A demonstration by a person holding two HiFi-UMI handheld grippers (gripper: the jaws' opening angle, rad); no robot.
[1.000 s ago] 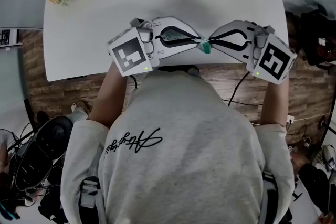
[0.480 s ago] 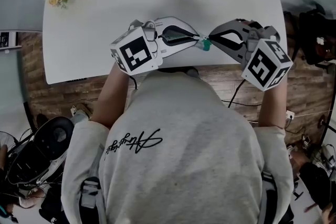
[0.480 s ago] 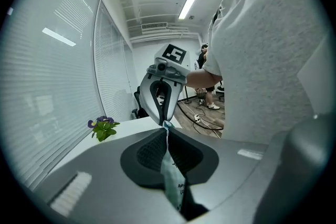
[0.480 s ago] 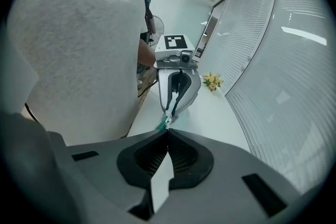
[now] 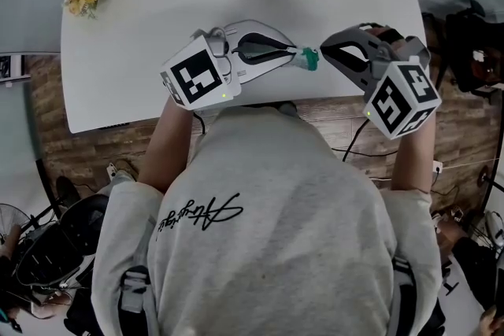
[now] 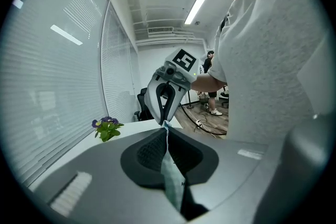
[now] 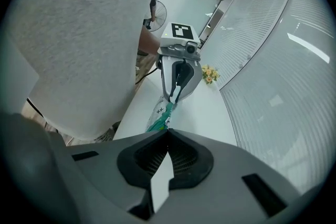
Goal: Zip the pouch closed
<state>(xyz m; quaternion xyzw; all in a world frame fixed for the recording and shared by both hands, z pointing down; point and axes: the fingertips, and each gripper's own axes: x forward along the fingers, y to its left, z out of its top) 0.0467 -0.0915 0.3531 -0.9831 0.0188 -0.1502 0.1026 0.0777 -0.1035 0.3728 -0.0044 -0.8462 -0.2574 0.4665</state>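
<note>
Above the table edge, left gripper and right gripper are clamping the limp, light pouch by its 2 ends.

Bright even light from ceiling strip; soft shadow on table; fisheye warp, dark corners.
</note>
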